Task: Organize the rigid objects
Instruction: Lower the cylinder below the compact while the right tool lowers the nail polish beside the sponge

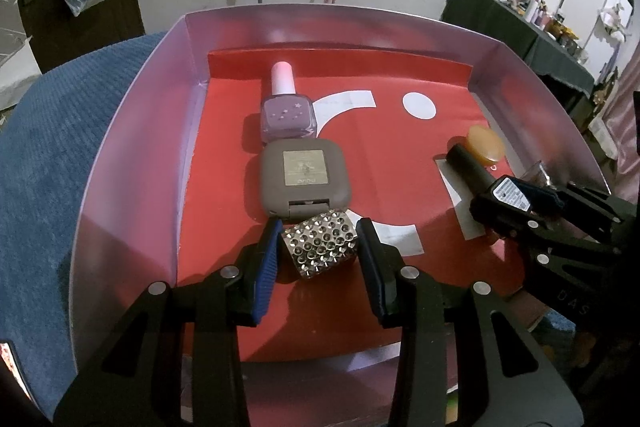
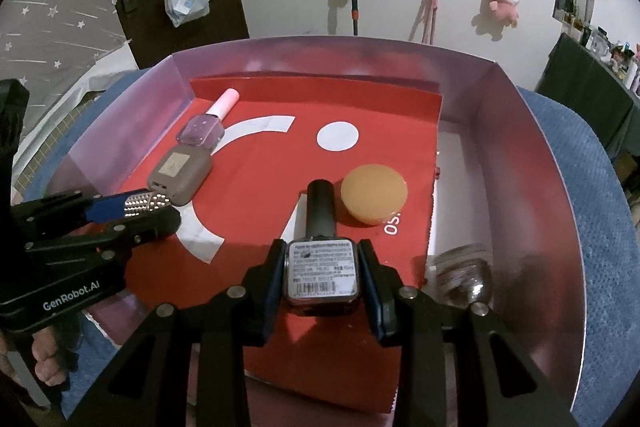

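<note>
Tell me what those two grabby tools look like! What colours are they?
Both are black plastic with triangle-shaped holes and round silver bolts. The left tool has two fingers lined with ribbed blue pads. The right tool looks the same, with darker blue pads. White letters on the left tool's side read "GenRobot.AI". No cables or sleeves show.

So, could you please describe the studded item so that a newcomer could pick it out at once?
Start at the shallow pink tray with its red paper liner. Along its left side runs a row: lilac nail polish bottle, grey square compact, then the silver rhinestone-studded block. It alone sparkles, sitting nearest, between the left gripper jaws.
</note>
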Demonstrator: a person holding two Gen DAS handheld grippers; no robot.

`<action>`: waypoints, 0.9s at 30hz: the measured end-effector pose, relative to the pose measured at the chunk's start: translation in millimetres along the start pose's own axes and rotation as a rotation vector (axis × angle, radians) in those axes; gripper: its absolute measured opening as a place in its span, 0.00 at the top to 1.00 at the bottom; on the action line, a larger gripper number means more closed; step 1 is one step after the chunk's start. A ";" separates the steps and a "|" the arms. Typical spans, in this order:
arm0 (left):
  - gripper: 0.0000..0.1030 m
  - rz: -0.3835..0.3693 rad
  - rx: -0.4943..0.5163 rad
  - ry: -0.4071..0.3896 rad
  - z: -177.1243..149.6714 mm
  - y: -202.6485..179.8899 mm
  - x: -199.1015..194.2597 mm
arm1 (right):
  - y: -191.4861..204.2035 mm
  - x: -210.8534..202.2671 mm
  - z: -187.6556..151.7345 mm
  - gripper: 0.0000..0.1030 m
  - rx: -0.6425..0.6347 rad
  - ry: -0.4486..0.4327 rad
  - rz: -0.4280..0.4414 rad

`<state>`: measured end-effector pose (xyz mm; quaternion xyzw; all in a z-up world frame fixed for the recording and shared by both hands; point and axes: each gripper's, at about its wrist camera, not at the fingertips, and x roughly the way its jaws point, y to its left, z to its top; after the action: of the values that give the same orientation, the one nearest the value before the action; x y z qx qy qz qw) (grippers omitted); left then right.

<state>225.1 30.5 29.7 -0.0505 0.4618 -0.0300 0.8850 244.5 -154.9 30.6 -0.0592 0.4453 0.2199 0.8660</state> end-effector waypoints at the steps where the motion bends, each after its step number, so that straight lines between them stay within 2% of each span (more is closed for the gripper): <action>1: 0.65 0.000 0.000 0.000 0.0 0.0 0.0 | 0.2 0.8 0.2 0.63 0.000 0.000 -0.001; 16: 0.65 -0.014 -0.018 0.003 0.9 5.0 1.6 | -1.8 2.0 0.0 0.63 0.016 0.002 0.014; 17: 0.64 -0.017 -0.023 0.002 0.7 6.6 2.1 | -2.4 2.2 0.1 0.63 0.018 0.002 0.016; 18: 0.58 -0.015 -0.026 0.001 0.7 7.9 2.4 | -2.3 2.3 0.0 0.63 0.019 0.001 0.017; 19: 0.47 -0.010 -0.030 0.001 0.7 8.7 2.3 | -2.2 2.1 0.0 0.63 0.021 0.001 0.018; 21: 0.46 -0.027 -0.034 0.000 0.7 9.3 1.6 | -3.0 2.4 0.0 0.63 0.024 0.000 0.020; 27: 0.46 -0.016 -0.022 -0.009 -0.1 8.2 -0.1 | -4.1 1.9 0.1 0.62 0.027 0.000 0.027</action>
<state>225.1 38.7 28.7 -0.0642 0.4579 -0.0317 0.8861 247.3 -158.0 28.8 -0.0415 0.4491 0.2253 0.8636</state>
